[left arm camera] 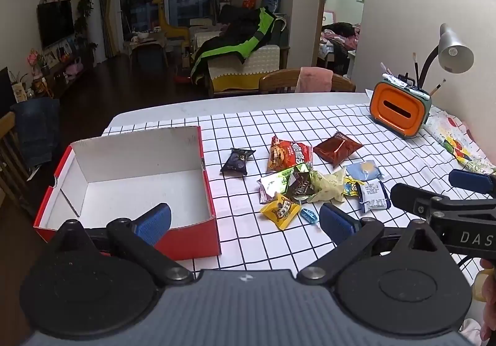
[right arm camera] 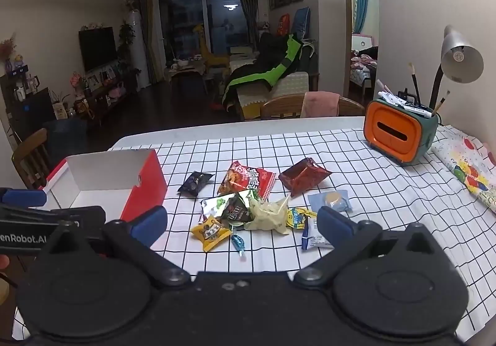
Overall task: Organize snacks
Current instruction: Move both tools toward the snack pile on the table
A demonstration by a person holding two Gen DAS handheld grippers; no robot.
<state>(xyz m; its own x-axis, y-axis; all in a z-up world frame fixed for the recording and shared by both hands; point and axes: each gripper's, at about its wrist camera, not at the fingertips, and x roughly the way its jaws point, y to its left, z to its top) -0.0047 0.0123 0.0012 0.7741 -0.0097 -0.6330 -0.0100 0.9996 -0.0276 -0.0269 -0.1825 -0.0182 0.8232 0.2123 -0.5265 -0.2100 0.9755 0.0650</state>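
Left hand-held gripper (left arm camera: 245, 220) and right hand-held gripper (right arm camera: 242, 220), both spread wide and empty, hover above the near edge of the checked worktop (left arm camera: 310, 116). The snack packets (left arm camera: 305, 181) lie loosely heaped just right of the empty red box (left arm camera: 139, 178), still outside it. A sound first pick would likely be an outlying packet such as the yellow one (left arm camera: 280, 209), pinched across its flat seam to avoid dragging neighbours.

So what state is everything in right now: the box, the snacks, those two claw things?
Box: open, empty.
Snacks: loose on the cloth beside the box, none inside.
Left gripper: open, holding nothing.
Right gripper: open, holding nothing.
Lamp: off.
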